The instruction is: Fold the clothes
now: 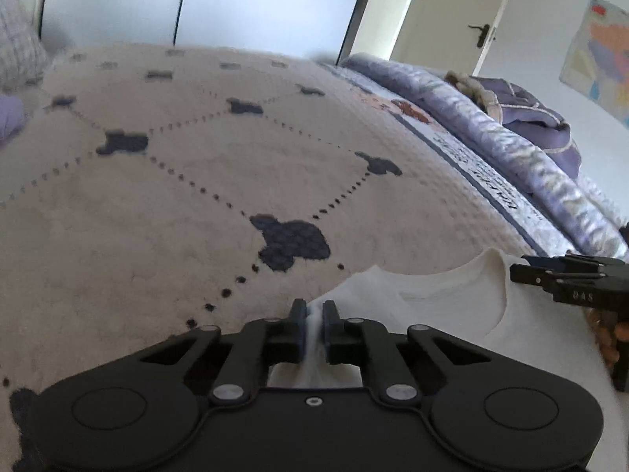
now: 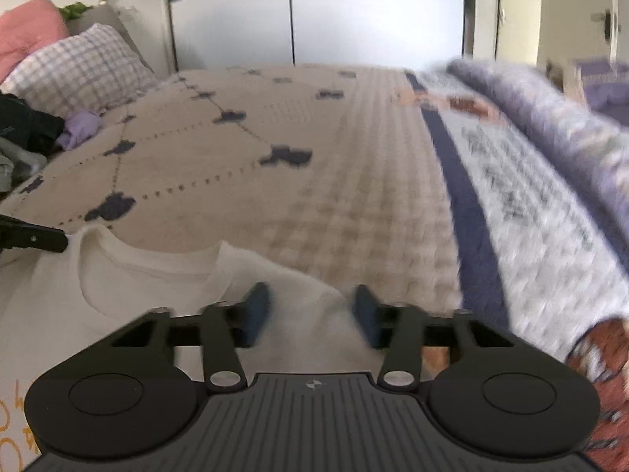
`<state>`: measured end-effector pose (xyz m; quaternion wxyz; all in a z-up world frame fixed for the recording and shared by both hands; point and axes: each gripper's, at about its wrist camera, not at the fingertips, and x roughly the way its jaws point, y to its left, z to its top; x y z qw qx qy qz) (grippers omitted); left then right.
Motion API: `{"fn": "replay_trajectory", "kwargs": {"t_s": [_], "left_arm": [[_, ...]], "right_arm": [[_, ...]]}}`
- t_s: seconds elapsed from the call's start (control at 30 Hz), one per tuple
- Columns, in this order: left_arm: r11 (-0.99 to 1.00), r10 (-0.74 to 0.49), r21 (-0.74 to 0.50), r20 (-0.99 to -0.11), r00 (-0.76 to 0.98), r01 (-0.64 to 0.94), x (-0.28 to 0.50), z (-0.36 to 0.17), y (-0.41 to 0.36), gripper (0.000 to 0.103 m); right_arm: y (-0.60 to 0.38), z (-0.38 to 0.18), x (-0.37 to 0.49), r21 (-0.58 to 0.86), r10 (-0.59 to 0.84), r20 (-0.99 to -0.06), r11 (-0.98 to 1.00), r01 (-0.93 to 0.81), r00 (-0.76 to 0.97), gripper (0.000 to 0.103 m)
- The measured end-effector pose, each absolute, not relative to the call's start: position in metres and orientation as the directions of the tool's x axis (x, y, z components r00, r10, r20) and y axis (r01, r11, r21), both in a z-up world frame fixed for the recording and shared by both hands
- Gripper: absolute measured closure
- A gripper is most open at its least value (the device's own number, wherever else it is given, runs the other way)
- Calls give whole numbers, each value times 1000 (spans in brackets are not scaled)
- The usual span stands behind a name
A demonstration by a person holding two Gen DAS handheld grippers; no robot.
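So the white t-shirt [image 1: 444,306] is lying flat on the bed [image 1: 165,204], collar end pointing toward the wardrobe [image 1: 259,4], on top of that beige blanket with the dark blue blotches. The left gripper [image 1: 313,320] has its fingers pressed together on a bunched-up ridge of the shirt's shoulder, just left of the neckline. The right gripper [image 2: 310,314] sits over the other shoulder, right of the neckline, with its fingers spread wide and shirt fabric between them; the right wrist view is pretty blurry, so I can't really say if the pads touch the cloth. A lilac quilt [image 2: 550,149] runs along the bed to the right of the shirt, and a checked pillow [image 2: 78,70] sits far off to its left.
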<state>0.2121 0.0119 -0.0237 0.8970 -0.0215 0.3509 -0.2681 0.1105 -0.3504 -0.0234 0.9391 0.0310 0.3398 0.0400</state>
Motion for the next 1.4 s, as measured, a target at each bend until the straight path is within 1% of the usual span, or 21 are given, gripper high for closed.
{"fn": "replay_trajectory", "kwargs": {"t_s": [0.03,0.13,0.3,0.37,0.43,0.6,0.7,0.73,0.77,0.8,0.83,0.87,0.9,0.93,1.0,1.2,1.4], "left_arm": [[861,-491,-222,-596,635,457,209,-23,14,98],[881,-464,-212,-559,687,423,204,-20,20,98],[916,-392,-153,-533,750,371,201,-12,24,98],[928,-365,-139,-527,768,347,203,-10,27,98],[937,-339,-121,-543,768,327,209,-12,27,98],[948,-293,-82,-597,746,307,220,-34,22,96],[952,-282,-82,-609,741,295,223,-35,23,91],[953,-277,-77,-614,739,293,223,-35,23,90],[954,-272,-71,-613,742,292,223,-33,23,83],[955,-267,-68,-610,746,287,222,-30,23,77],[959,-262,-73,-604,753,275,219,-25,25,63],[962,-256,-81,-597,760,261,217,-19,27,55],[962,-260,-93,-592,763,256,213,-13,30,53],[962,-266,-107,-587,765,253,210,-6,32,52],[961,-274,-124,-577,770,249,201,7,36,48],[957,-288,-132,-561,776,259,160,46,41,45],[951,-305,-144,-553,775,272,101,73,42,38]], "right_arm": [[-351,-23,110,91,95,-627,995,-48,773,85],[-345,-16,111,76,81,-586,996,-45,806,91],[-324,-1,119,0,55,-512,998,-63,857,93],[-317,3,127,-24,50,-500,997,-71,864,93],[-310,3,139,-47,44,-512,996,-80,858,93],[-299,-22,163,-100,13,-603,991,-91,798,92],[-296,-32,166,-107,-1,-619,991,-83,785,88],[-295,-32,166,-113,-9,-620,991,-77,784,85],[-293,-31,166,-122,-20,-622,990,-71,783,81],[-292,-28,165,-128,-31,-626,990,-63,780,72],[-291,-25,163,-121,-31,-626,991,-58,779,62],[-291,-20,160,-105,-21,-622,993,-56,783,56],[-291,-14,154,-89,-11,-612,995,-55,791,45],[-292,-7,148,-73,0,-597,996,-54,802,39],[-293,5,135,-76,-3,-579,996,-50,815,37],[-292,40,93,-55,2,-554,998,-39,833,32],[-290,74,37,-26,10,-512,999,-27,859,28]]}}
